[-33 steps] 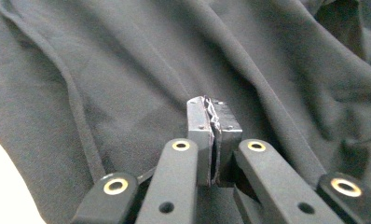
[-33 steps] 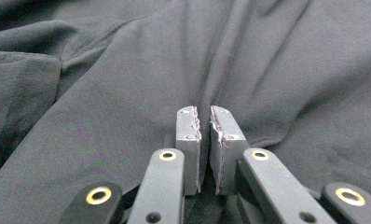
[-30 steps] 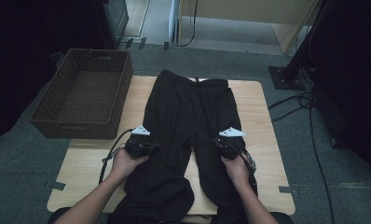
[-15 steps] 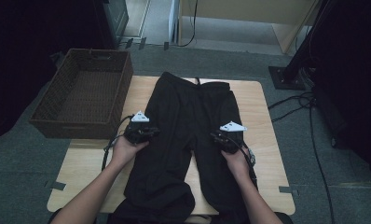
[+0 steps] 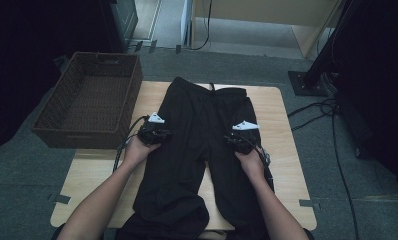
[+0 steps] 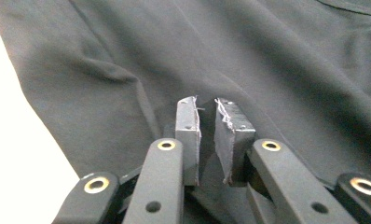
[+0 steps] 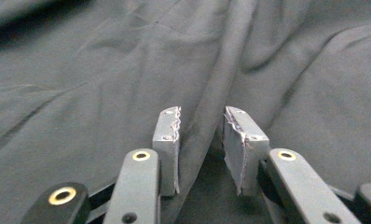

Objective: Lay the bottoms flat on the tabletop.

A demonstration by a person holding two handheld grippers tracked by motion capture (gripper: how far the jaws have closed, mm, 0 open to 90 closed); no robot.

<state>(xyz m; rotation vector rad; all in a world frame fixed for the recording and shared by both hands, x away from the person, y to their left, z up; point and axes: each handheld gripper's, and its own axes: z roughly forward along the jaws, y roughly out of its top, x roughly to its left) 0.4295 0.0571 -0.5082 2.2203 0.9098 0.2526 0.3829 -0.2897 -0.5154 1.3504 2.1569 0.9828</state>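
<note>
Black trousers (image 5: 202,107) lie flat on the wooden table (image 5: 283,125), waistband at the far end and legs running toward the person. My left gripper (image 5: 157,132) rests on the trousers' left edge near the hip; its pads (image 6: 187,122) are almost together, with a crease of the black cloth (image 6: 127,79) pinched between them. On the right hip area sits my right gripper (image 5: 240,139). Its jaws stand open on either side of a raised fold of cloth (image 7: 230,60) that runs into the gap between the pads (image 7: 167,135).
A dark woven basket (image 5: 87,100) stands to the left, overlapping the table's left edge. Cables (image 5: 332,120) trail across the floor on the right, beside a dark stand base (image 5: 307,82). Bare wood shows along the table's right side and near corners.
Both hands have carried the grippers forward along the trouser legs, from the thigh area up to the hips. The trousers lie as before.
</note>
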